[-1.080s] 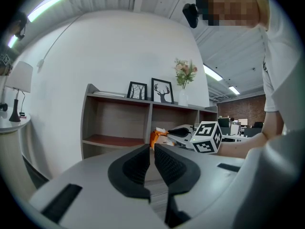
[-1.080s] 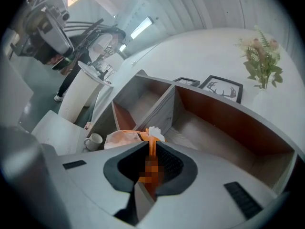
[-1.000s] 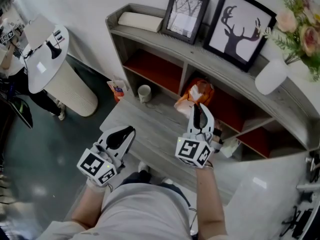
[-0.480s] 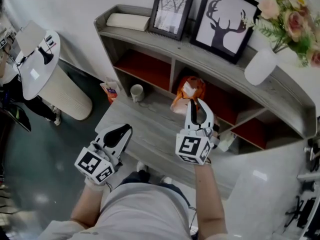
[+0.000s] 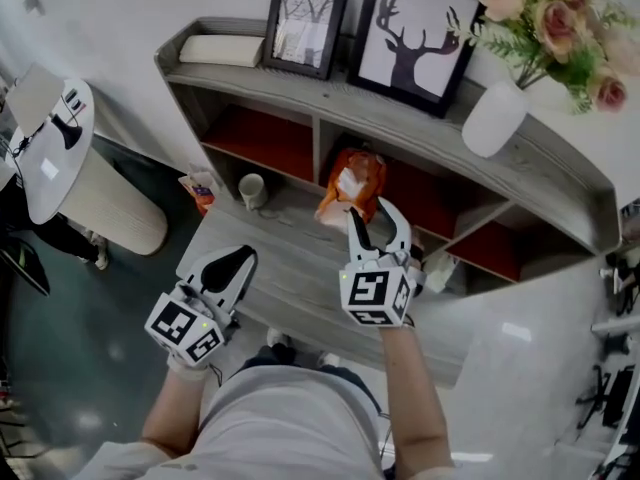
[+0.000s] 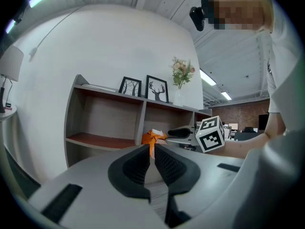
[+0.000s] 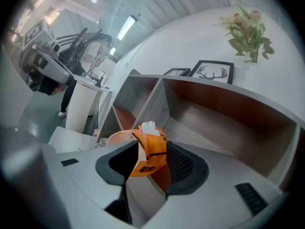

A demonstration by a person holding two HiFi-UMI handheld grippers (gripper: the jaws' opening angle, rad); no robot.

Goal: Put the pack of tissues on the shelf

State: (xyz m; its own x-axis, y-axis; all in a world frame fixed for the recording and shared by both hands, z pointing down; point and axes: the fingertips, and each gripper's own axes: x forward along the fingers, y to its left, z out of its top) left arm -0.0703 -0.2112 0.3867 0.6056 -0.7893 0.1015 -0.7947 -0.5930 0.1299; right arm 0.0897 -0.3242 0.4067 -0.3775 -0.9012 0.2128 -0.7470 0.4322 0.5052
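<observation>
At the left, the left gripper point(image 5: 238, 260) is hanging low over the grey tabletop point(image 5: 290, 268), its tongs pressed together on nothing; it seems to be waiting out of the way, since this job is asking for one hand only. Just beyond it a white cup point(image 5: 252, 189) is standing at the foot of the shelf point(image 5: 300, 86), clear of the working path. Further right, the orange pack of tissues point(image 5: 350, 180) is sitting at the mouth of the shelf's middle compartment, a white tissue poking from its top. The right gripper point(image 5: 374, 218) is pointing straight at it: its tongs have just been opening and are now standing wide, the pack's orange flap lying loose between them, not pinched. That spread suggests the pack is being let go at the spot intended. Whether it is resting fully inside the compartment or only on its front edge is hard to judge.
</observation>
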